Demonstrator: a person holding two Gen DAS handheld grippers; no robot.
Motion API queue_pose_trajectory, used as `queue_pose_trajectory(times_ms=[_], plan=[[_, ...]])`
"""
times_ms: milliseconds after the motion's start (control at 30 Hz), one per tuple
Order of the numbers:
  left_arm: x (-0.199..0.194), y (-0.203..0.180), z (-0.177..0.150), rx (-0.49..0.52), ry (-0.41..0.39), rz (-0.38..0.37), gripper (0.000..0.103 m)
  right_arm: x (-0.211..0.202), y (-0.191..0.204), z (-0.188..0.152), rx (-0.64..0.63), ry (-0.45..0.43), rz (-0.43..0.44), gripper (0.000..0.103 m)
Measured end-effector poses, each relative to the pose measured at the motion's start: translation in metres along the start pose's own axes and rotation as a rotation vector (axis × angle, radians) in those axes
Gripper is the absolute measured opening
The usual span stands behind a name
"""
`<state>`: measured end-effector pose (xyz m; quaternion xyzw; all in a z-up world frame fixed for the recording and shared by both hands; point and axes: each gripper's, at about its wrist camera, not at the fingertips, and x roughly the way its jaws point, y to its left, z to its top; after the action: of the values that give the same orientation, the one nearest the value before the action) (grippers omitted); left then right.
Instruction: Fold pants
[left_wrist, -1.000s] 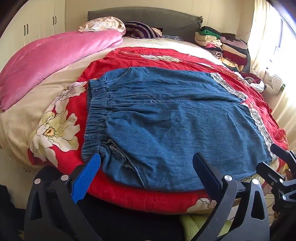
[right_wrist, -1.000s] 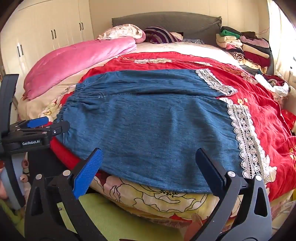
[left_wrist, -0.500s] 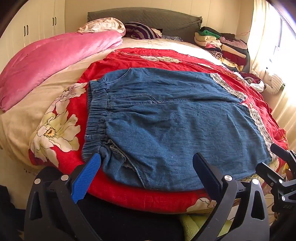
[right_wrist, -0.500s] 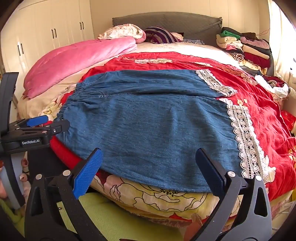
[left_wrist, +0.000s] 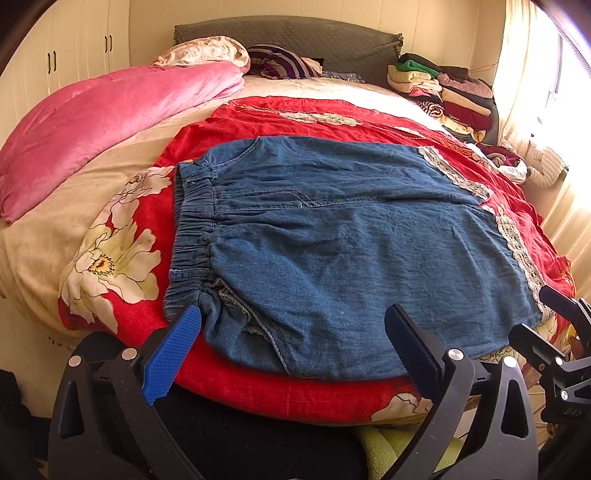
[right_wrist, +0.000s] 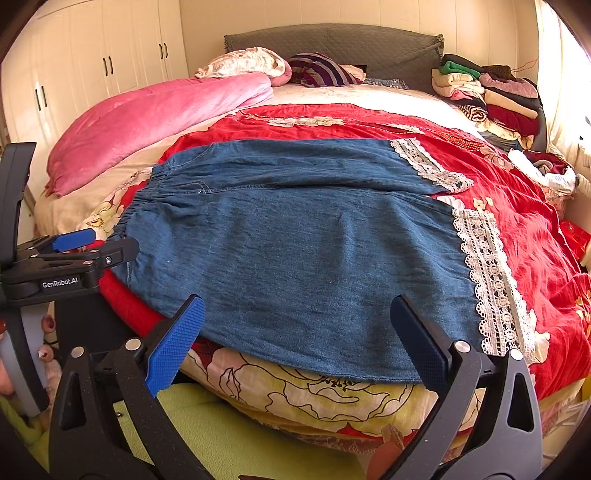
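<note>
Left gripper (left_wrist: 293, 341): jaws spread wide, nothing between them, poised at the near edge of the bed over the waistband corner of the pants; one finger carries a blue textured pad (left_wrist: 171, 356), the other a dark pad. Right gripper (right_wrist: 295, 334): likewise spread wide and empty, hovering at the near edge over the lower hem side of the pants, clear of the cloth. Pants (left_wrist: 347, 251): blue denim, laid flat and spread across the red floral bedspread (left_wrist: 295, 118), elastic gathered waistband (left_wrist: 192, 236) toward the left, both legs running to the right, side by side, each ending in a white lace cuff (right_wrist: 487, 273); the nearer leg reaches the front edge of the bed. Pink quilt (left_wrist: 107, 114): bunched along the left side of the bed, well apart from the pants. Pillows (right_wrist: 251, 62): pale and striped, against the grey headboard (right_wrist: 369, 44). Stack of folded clothes (right_wrist: 487, 92): at the far right corner of the bed. White wardrobe doors (right_wrist: 110, 62): along the left wall. Green cloth (right_wrist: 229, 439): below the bed's front edge, beneath the right gripper.
</note>
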<state>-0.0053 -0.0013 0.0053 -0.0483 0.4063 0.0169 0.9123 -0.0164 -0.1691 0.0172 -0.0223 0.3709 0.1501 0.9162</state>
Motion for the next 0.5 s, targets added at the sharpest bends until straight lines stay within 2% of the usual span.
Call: queue_pose_trajectory(times_ms=[500], plan=[[-0.0030, -0.0005, 0.0018, -0.001, -0.002, -0.002, 0.099, 0.0002, 0.0000, 0.0004, -0.002, 0.000, -0.001, 0.095]])
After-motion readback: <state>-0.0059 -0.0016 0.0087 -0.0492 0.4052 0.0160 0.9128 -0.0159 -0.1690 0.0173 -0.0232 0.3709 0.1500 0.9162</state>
